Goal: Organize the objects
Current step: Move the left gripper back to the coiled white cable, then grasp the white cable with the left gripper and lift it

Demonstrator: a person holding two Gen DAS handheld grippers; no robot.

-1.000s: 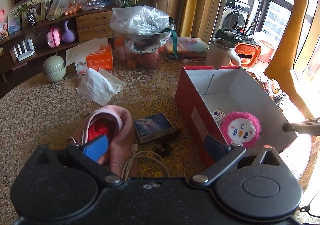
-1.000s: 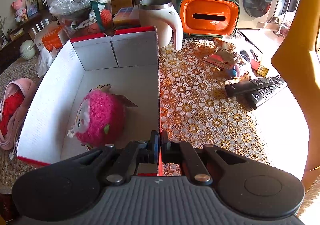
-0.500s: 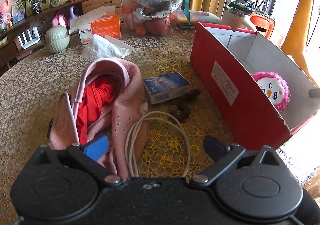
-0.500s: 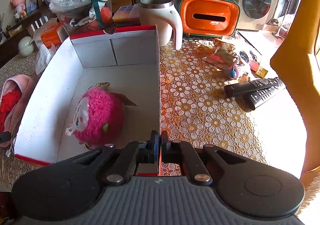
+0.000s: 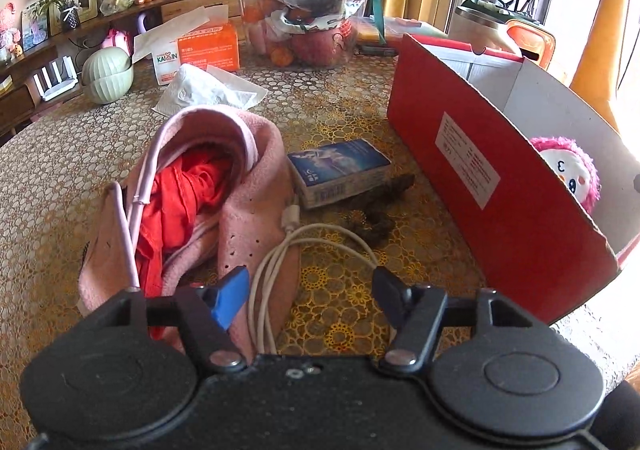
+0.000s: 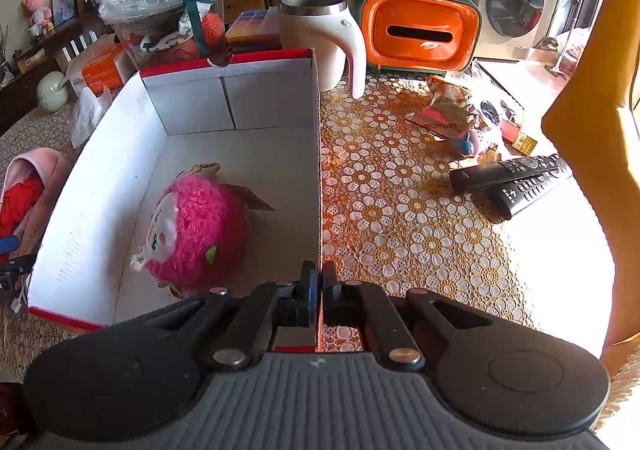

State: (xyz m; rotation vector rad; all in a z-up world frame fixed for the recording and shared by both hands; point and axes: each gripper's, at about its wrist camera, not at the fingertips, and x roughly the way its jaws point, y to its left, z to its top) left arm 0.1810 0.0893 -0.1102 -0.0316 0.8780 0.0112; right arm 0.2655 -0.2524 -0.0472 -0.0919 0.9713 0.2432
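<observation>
Left gripper (image 5: 310,296) low over the table, jaws closing around the white cable (image 5: 276,270), pads not pressing on it. Cable coiled partly on the pink cloth (image 5: 248,186), just beside the blue box (image 5: 340,170), near the red carton (image 5: 496,186). Right gripper (image 6: 319,290) clamped tight on the carton's near wall (image 6: 319,178), pink plush (image 6: 196,230) lying inside on the carton floor.

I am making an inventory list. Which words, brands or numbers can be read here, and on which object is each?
"KAIXIN": orange tissue box.
"3": face of pink plush toy.
"ZHOUSHI": snack packet, letters before it partly hidden.
White label on red shoe box: too small.
Blue card box: blurred.
Remote controls: unreadable.
</observation>
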